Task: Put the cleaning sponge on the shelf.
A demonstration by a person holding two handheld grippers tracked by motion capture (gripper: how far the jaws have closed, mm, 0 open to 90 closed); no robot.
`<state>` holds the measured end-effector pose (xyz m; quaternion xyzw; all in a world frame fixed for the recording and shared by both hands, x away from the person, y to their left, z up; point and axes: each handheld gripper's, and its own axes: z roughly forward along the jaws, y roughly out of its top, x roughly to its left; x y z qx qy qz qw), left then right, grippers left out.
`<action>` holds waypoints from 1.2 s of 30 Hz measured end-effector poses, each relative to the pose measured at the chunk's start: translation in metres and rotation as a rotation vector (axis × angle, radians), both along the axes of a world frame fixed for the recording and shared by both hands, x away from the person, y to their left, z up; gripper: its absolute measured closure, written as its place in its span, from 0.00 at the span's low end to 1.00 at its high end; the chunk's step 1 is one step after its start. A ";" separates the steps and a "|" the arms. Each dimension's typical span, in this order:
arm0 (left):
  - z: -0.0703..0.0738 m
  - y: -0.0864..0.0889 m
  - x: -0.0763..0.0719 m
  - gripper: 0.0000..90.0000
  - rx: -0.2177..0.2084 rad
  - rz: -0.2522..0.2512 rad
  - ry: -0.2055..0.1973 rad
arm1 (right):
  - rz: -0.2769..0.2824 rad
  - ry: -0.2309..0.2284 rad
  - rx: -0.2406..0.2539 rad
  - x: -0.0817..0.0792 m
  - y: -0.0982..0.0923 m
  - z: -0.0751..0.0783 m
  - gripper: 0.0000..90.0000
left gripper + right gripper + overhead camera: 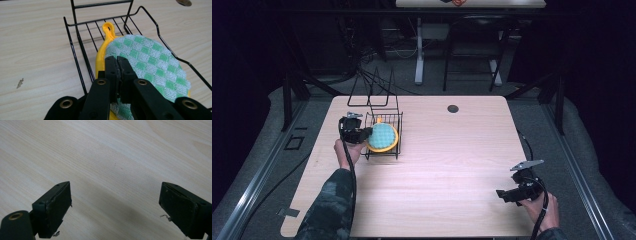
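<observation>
Near the table's (pixel 442 190) right front edge, the right gripper (pixel 508 195) hovers low with its jaws wide apart; its own view has nothing but bare wood grain between them. Farther off at the left, the left gripper (pixel 117 65) has its jaws pressed together on the near edge of a green-checked cloth (pixel 150 62). The cloth lies over a yellow pad (pixel 100 58) inside a black wire rack (pixel 383 134). From above, the checks blur into plain teal and the pad's loop is hard to make out.
</observation>
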<state>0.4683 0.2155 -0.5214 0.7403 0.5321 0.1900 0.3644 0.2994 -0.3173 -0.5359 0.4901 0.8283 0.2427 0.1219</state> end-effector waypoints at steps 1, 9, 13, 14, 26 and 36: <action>-0.001 0.000 0.001 0.97 0.009 -0.002 0.002 | -0.001 0.001 0.002 0.000 0.000 0.000 0.12; -0.004 0.001 0.007 0.96 0.011 -0.006 -0.002 | -0.003 -0.005 -0.001 0.000 -0.001 -0.001 0.12; -0.004 0.002 0.008 0.93 0.017 -0.011 -0.004 | -0.004 -0.003 0.000 0.000 0.000 -0.001 0.12; -0.003 0.003 0.008 0.90 0.017 -0.014 -0.002 | -0.005 0.003 -0.001 0.000 0.000 0.000 0.12; -0.001 0.009 0.005 0.39 -0.012 0.014 0.007 | -0.011 0.002 0.000 0.000 -0.002 -0.001 0.12; 0.010 0.014 -0.007 0.20 -0.003 0.019 -0.005 | -0.008 0.000 -0.007 -0.001 -0.004 0.001 0.12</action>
